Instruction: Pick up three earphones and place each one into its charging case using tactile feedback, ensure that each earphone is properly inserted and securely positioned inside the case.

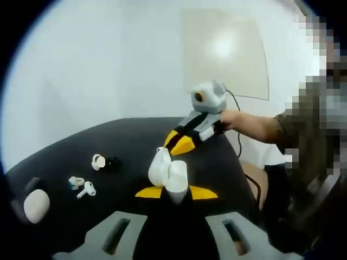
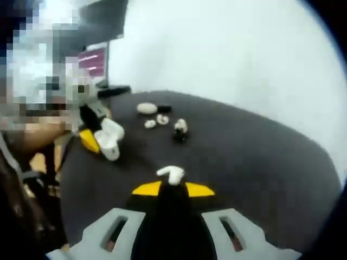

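left gripper (image 1: 176, 190) w/ yellow-tipped jaws clamped on a glossy white open charging case (image 1: 169, 173), smooth rounded plastic, lid hinged up and leaning left in the left gripper view, mouth of the case facing up-right toward the right gripper (image 1: 181, 143), which hangs just beyond it, yellow tips pointing down-left at the case. in the right gripper view the right gripper's jaws are closed on a small white earphone (image 2: 171, 174), glossy, stem-type, long axis lying roughly across the view, bud end to the right; case in the left gripper (image 2: 110, 142) shows further off to the left, apart from the earphone. table (image 1: 130, 138) is matte black, rounded edge. on it: a stemmed white earbud (image 1: 87, 189) lying flat w/ stem pointing lower left, a small white-and-blue piece (image 1: 75, 182) just beside it, a white round bud on a black piece (image 1: 101, 161) further back, a closed oval white case (image 1: 36, 205) near the left edge. plain white wall (image 1: 108, 59) behind, pale panel (image 1: 225, 54) on it; monitor (image 2: 93, 59) w/ pink screen on the right gripper view's left
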`<state>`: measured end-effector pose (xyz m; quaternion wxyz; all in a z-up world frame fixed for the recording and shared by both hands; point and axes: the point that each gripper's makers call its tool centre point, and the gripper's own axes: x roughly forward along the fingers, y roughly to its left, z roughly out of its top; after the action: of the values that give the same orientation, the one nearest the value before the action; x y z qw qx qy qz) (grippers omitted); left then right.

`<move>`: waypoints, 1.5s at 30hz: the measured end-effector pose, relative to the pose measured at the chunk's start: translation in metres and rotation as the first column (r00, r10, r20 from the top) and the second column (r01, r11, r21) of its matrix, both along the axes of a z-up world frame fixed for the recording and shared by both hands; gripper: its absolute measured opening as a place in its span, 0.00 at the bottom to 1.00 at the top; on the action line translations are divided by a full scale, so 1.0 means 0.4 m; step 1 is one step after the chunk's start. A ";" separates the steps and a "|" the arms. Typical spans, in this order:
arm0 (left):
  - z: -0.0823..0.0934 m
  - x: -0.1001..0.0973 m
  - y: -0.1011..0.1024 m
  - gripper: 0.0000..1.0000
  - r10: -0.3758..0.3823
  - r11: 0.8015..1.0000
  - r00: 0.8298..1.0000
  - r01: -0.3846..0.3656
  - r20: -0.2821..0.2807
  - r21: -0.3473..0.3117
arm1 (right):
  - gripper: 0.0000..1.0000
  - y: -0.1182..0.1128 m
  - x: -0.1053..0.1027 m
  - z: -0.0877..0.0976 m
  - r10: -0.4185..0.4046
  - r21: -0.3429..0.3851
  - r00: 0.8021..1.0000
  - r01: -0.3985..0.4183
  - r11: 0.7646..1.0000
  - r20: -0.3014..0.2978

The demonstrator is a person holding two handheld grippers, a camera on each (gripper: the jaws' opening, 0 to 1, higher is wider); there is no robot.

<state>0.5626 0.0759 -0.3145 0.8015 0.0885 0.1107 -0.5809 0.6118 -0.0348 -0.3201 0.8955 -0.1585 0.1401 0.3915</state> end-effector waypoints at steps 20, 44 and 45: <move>0.000 -0.002 -0.005 0.13 -0.003 1.000 1.000 0.003 0.003 -0.001 | 0.12 0.038 -0.031 -0.006 0.054 0.075 0.992 -0.045 0.996 -0.118; 0.000 -0.002 -0.005 0.13 -0.003 1.000 1.000 0.003 0.010 0.001 | 0.19 0.078 -0.033 0.010 0.342 -0.159 0.927 -0.319 0.934 0.151; 0.000 -0.002 -0.005 0.13 -0.003 1.000 1.000 0.003 0.010 0.001 | 0.20 0.079 -0.023 0.010 0.326 -0.137 0.935 -0.307 0.942 0.142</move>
<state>0.5620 0.0741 -0.3144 0.8012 0.0917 0.1068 -0.5816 0.6027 -0.0034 -0.3163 0.8188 -0.2607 0.0609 0.5078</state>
